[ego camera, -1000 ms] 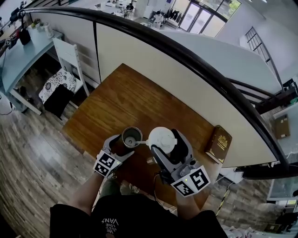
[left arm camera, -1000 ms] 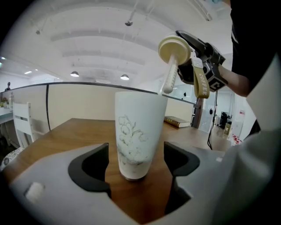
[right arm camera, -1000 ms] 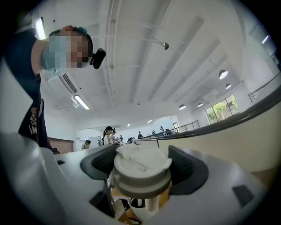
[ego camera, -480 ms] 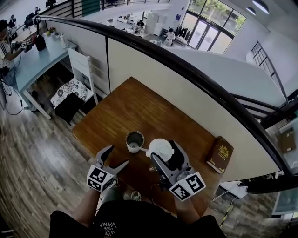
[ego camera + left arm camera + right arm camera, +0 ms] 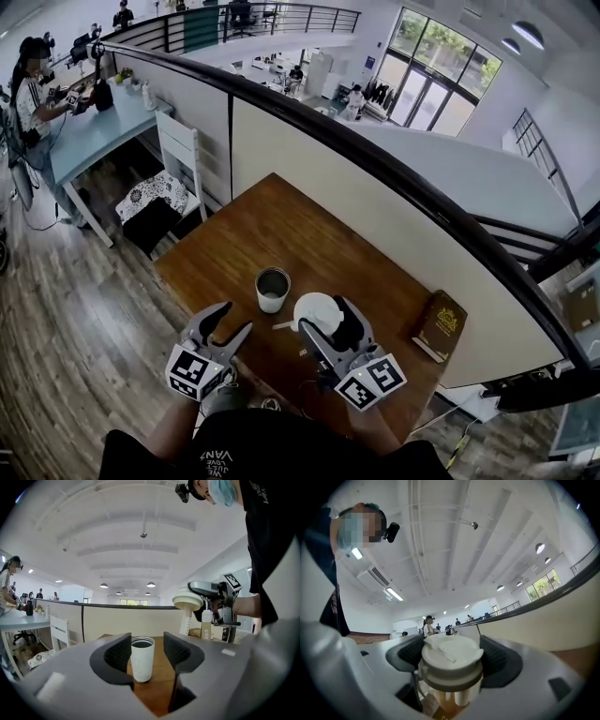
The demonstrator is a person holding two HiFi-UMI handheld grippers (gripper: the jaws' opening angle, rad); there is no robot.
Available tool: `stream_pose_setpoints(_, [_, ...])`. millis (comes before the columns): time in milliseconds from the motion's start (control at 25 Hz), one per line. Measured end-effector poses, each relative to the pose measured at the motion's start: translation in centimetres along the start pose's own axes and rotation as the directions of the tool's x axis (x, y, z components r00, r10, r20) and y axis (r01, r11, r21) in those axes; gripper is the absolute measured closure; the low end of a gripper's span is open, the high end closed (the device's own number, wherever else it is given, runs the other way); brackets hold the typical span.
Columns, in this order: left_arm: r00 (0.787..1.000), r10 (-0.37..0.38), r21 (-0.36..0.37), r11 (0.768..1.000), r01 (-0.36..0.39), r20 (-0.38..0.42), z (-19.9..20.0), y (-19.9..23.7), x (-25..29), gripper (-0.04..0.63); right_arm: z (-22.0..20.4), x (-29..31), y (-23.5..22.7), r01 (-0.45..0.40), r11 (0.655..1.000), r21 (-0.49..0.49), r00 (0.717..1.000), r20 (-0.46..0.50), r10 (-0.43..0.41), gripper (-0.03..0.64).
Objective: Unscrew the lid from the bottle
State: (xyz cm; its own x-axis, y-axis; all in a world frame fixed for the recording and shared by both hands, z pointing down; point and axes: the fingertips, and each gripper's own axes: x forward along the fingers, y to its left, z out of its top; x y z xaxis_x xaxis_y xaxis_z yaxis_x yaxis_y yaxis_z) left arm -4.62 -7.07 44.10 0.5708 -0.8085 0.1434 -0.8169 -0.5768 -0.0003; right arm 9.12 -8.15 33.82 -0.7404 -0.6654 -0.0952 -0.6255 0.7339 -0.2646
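On the wooden table (image 5: 281,220) beside a partition (image 5: 375,220) stands the bottle (image 5: 273,290)

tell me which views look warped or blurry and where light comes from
Head view: fisheye bends the railing into an arc, daylight from the windows. Left gripper view: dark round corners, bottle sharp. Right gripper view: lid crisp, ceiling washed pale.

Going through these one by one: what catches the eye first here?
The white lid is off, clamped in the right gripper above the wooden table. The open bottle stands alone just left of it. The left gripper hangs clear at the table's near edge, its jaws just now closing partway on nothing.
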Motion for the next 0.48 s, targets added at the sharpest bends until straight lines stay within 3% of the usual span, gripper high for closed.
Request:
stream_pose_setpoints(200, [0.998, 0.055, 0.003, 0.998, -0.055, 0.033, 1.5, -0.7, -1.4, 0.554, -0.5, -0.9, 0.9, -0.024, 1.0, 0.001, 1.0, -0.012, 0.024, 0.278])
stream_pose_setpoints(480, [0.994, 0.103, -0.017, 0.995, -0.102, 0.032, 1.3, -2.0, -3.4, 0.584, -2.4, -1.8, 1.9, -0.053, 0.998, 0.015, 0.997, -0.047, 0.054, 0.278])
